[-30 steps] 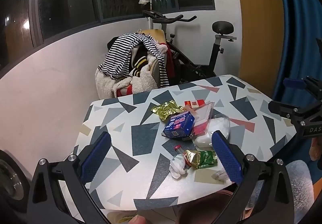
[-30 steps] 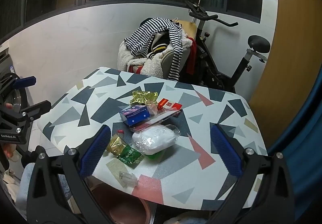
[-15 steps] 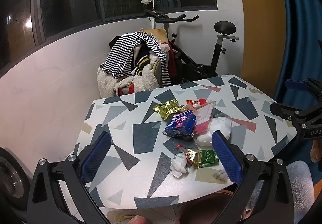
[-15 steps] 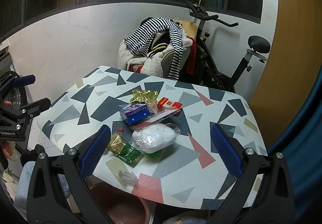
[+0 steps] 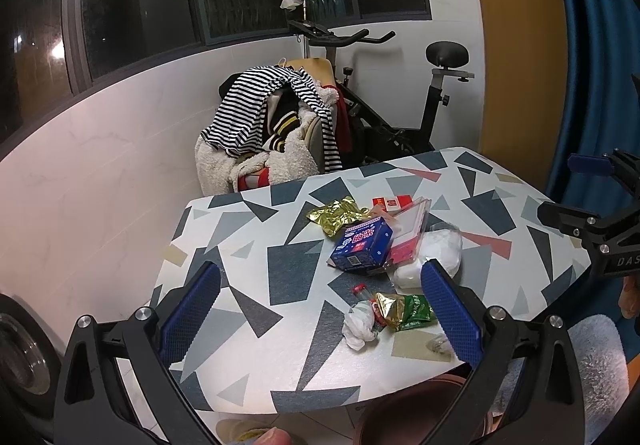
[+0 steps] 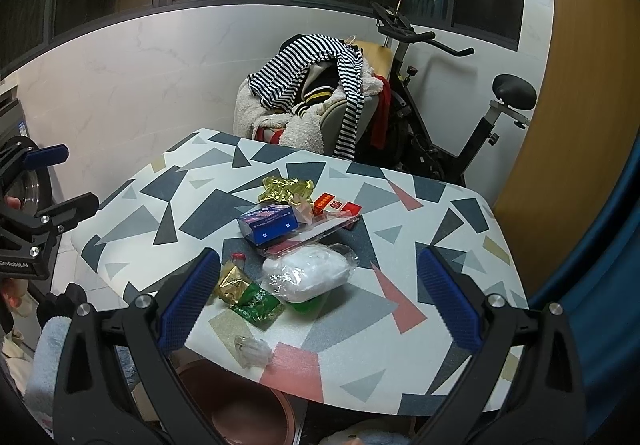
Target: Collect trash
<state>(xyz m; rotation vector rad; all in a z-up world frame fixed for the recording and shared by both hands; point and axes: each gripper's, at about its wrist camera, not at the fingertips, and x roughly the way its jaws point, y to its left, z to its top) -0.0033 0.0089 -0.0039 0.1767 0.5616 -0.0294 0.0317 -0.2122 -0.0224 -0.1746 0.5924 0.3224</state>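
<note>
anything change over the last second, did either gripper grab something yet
Nothing grabbed. The left gripper shifted its view slightly, so the table sits a little further right in frame; the right gripper barely moved. Both are open and empty above the near edge. The blue box, white bag and wrappers lie as before.

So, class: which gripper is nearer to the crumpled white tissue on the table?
Left. The left gripper hangs just in front of the tissue; the right gripper sits farther along the table edge, past the green packet.
</note>
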